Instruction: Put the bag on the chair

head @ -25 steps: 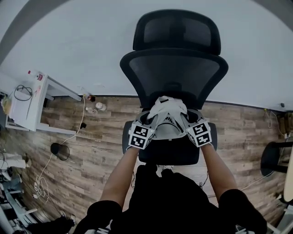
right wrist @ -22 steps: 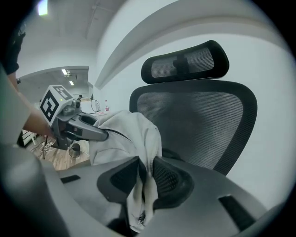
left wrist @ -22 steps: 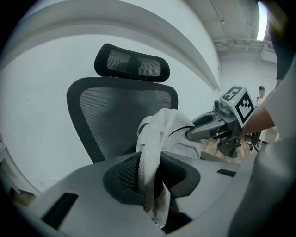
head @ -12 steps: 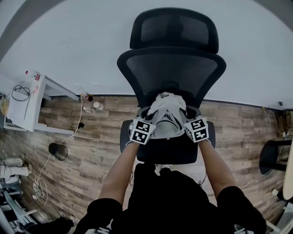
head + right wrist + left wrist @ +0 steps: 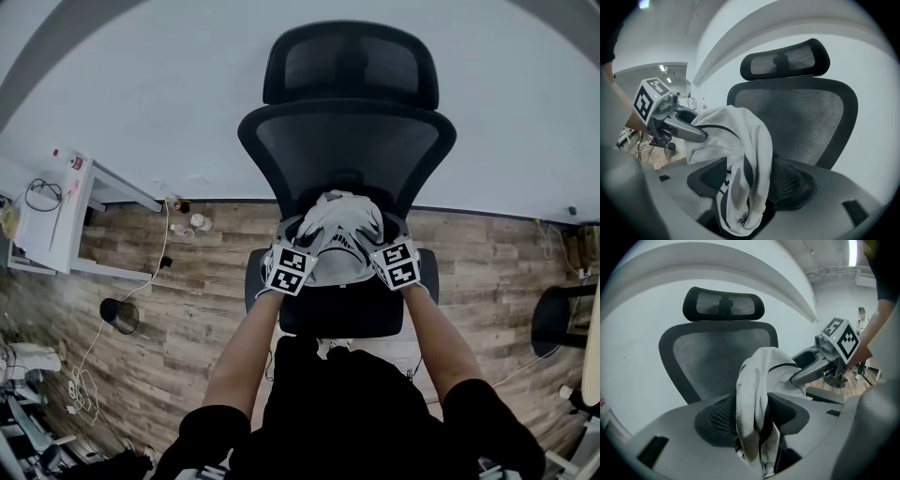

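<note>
1. The bag (image 5: 339, 230) is white with black lines and crumpled, at the rear of the chair (image 5: 347, 155) seat, by the mesh back.
2. Its inside does not show.
3. Left gripper (image 5: 754, 416) and right gripper (image 5: 750, 183) have just been opening; bag cloth hangs loose between both jaw pairs.
4. A desk (image 5: 66, 220) stands well apart, left.

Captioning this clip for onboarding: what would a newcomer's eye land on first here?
The white bag stands out first. It is bunched at centre frame against the backrest of the black mesh office chair and appears to rest on the seat. The left tool and right tool flank it, with fabric hanging between their jaws, which have just been opening and now stand apart.
</note>
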Motion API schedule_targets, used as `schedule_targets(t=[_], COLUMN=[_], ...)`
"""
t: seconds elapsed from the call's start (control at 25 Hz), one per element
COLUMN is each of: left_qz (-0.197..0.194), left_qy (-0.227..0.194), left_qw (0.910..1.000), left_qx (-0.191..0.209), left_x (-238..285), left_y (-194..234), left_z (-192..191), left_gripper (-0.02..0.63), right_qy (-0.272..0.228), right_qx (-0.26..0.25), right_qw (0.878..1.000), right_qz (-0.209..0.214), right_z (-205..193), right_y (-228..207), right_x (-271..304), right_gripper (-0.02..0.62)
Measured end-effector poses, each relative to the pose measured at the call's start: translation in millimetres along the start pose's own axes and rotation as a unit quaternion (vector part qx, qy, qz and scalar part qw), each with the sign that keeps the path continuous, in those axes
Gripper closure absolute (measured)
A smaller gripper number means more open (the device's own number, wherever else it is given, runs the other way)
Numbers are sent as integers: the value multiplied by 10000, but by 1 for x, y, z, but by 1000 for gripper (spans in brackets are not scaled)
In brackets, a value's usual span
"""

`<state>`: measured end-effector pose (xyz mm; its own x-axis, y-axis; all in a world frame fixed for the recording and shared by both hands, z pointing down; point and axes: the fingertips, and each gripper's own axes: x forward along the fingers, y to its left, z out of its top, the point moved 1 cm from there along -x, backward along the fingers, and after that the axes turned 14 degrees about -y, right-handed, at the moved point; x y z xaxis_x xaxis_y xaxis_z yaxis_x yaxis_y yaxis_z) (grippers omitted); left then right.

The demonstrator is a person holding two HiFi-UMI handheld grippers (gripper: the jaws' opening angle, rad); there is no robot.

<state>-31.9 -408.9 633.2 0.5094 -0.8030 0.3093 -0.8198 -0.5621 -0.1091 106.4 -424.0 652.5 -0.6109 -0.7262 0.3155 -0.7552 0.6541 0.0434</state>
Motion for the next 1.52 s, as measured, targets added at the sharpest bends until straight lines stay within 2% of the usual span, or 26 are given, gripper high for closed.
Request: schedule_targets(t=[0.16,0.36,0.48,0.68,0.88,1.08,1.2,1.24,1.36,1.44,1.52], left_qz=[217,400,561,750,798,799,861,938,1187,1270,1293], left_qy=[-210,-384,-564,-1137,-1350,-1570,-1643,-1657,-1706,-1707,-1711], left_qw=[9995,9985,9965,9880,9853,9797,9796,9794,9771,9762,9756], left_qx=[23,9,-247,-727,-684,-954,-770,-667,-459,-429,-471], left_x=[-7,-18,-30,-55,-77,-98,-106,-109,-119,-124,-128], left_y=[9,11,9,6,4,1,-3,-5,-6,-4,-3], left_z=[9,24,36,74,92,111,121,122,123,122,121], left_gripper=[285,244,241,241,241,242,243,253,414,500,547], right_qy=[-139,-368,-583,-970,-1209,-1439,-1618,-1639,-1619,-1669,-1736], right_qx=[-48,-50,134,264,89,-9,-2,-7,-75,-126,-163], right_qw=[9997,9990,9978,9942,9922,9891,9865,9863,9868,9859,9847], right_qz=[-183,-263,-298,-373,-307,-309,-242,-197,-56,-38,-64], right_z=[7,28,44,72,97,117,131,133,134,138,143], right_y=[-3,-6,-4,2,15,26,31,34,43,48,51], right_x=[-5,-18,-32,-58,-79,-92,-98,-100,-102,-104,-107], right_gripper=[253,235,229,229,229,229,229,230,239,376,467])
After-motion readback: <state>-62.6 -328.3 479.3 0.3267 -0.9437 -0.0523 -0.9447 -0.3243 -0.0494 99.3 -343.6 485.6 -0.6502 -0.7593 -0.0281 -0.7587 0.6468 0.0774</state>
